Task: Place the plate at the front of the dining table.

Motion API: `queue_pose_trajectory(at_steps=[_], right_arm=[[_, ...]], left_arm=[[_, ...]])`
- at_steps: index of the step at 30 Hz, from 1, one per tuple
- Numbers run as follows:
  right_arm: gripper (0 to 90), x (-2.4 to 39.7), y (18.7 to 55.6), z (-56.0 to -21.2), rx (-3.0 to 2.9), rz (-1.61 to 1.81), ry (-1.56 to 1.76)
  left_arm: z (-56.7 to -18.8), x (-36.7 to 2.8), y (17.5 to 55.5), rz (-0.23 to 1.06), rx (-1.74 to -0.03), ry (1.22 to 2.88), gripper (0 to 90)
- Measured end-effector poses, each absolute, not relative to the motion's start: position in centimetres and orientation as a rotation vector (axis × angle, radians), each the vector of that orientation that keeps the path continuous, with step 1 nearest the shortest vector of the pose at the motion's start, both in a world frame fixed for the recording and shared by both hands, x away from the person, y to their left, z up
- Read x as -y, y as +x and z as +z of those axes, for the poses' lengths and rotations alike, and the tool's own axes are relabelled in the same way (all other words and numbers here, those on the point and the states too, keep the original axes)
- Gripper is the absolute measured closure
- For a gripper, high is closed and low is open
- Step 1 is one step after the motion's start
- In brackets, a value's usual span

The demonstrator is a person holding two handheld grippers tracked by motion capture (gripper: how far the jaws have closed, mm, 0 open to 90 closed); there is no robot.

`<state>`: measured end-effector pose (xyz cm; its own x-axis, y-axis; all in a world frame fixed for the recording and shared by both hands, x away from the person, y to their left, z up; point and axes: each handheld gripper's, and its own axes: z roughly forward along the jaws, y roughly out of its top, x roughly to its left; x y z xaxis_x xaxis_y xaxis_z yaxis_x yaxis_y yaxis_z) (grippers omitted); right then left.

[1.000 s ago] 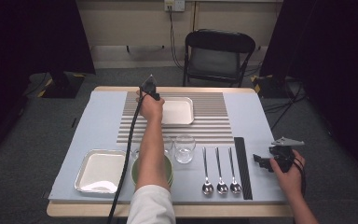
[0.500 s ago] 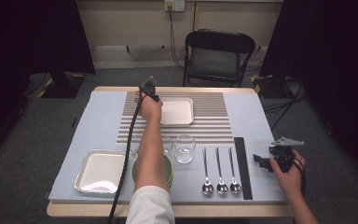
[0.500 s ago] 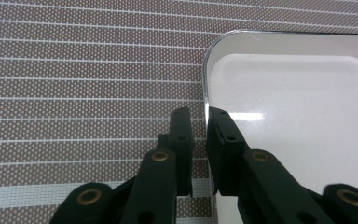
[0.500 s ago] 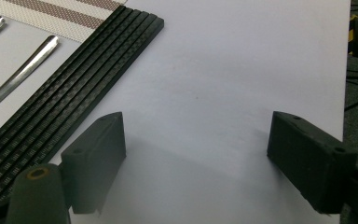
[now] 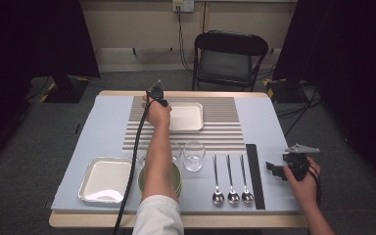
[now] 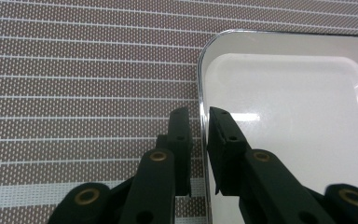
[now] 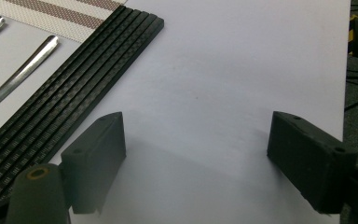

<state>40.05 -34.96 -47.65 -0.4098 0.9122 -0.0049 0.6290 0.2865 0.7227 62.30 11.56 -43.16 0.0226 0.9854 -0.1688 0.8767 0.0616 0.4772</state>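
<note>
From the high view, the left gripper [image 5: 155, 93] sits at the far left corner of a white tray [image 5: 186, 116], which lies on the striped mat [image 5: 225, 129] toward the far edge of the table [image 5: 107, 122]. A second tray [image 5: 105, 178] waits at the near left corner, with a green bowl [image 5: 176, 178], a glass [image 5: 194, 155] and three spoons [image 5: 232, 178] along the near edge. The right gripper [image 5: 279, 169] rests near the right edge, beside a black strip [image 5: 254, 176].

In the left gripper view, the left gripper's jaws straddle the tray's rim [image 6: 202, 93], one outside and one inside; they have just been opening, and a small gap shows, so the rim looks released.

In the right gripper view, the right gripper [image 7: 196, 154] stands wide apart over bare table, holding nothing.

The far tray seems placed; the other pieces likely still await arranging.
</note>
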Motion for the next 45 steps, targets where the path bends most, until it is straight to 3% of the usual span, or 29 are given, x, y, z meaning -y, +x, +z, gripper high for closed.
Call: queue_pose_trajectory(at_steps=[5,45], right_arm=[[18.3,34.98,40.07,-47.66,-2.143,0.914,1.382],[18.2,34.98,40.06,-47.64,-2.143,0.911,1.385]], left_arm=[[-43.31,-11.40,62.35,0.294,-1.890,1.843,87.6],[-43.36,-11.52,62.55,0.306,-1.878,1.827,88.7]])
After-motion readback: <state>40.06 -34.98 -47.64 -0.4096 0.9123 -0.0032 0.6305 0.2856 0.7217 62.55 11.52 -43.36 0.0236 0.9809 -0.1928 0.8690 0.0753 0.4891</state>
